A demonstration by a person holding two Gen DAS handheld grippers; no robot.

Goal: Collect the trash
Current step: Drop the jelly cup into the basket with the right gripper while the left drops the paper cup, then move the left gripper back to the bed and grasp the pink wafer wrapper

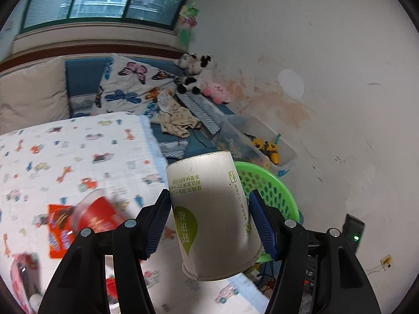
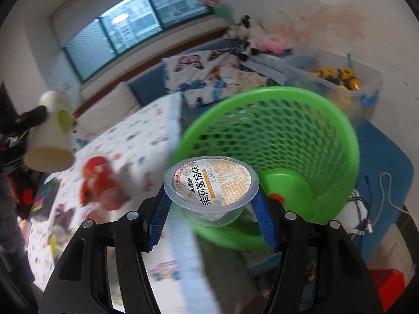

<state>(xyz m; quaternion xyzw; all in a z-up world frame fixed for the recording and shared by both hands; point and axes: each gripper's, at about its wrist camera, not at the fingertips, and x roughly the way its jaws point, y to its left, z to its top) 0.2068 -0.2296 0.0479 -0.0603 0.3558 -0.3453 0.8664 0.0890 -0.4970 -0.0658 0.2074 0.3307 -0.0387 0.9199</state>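
Observation:
My left gripper (image 1: pixel 209 219) is shut on a white paper cup (image 1: pixel 212 214) with a green leaf mark, held upside down above the bed edge; it also shows in the right wrist view (image 2: pixel 51 133). My right gripper (image 2: pixel 210 198) is shut on a clear plastic jelly cup (image 2: pixel 210 185) with a printed lid, held just in front of the rim of a green mesh waste basket (image 2: pixel 288 136). The basket also shows behind the paper cup in the left wrist view (image 1: pixel 267 188). A red cup (image 1: pixel 97 214) and an orange snack wrapper (image 1: pixel 56 233) lie on the bed.
The bed has a white patterned sheet (image 1: pixel 65 157). A clear plastic bin of toys (image 2: pixel 345 78) stands beyond the basket by the wall. Plush toys (image 1: pixel 193 73) and a butterfly blanket (image 1: pixel 131 86) lie at the bed's far end. Cables (image 2: pixel 366 209) lie on the floor at right.

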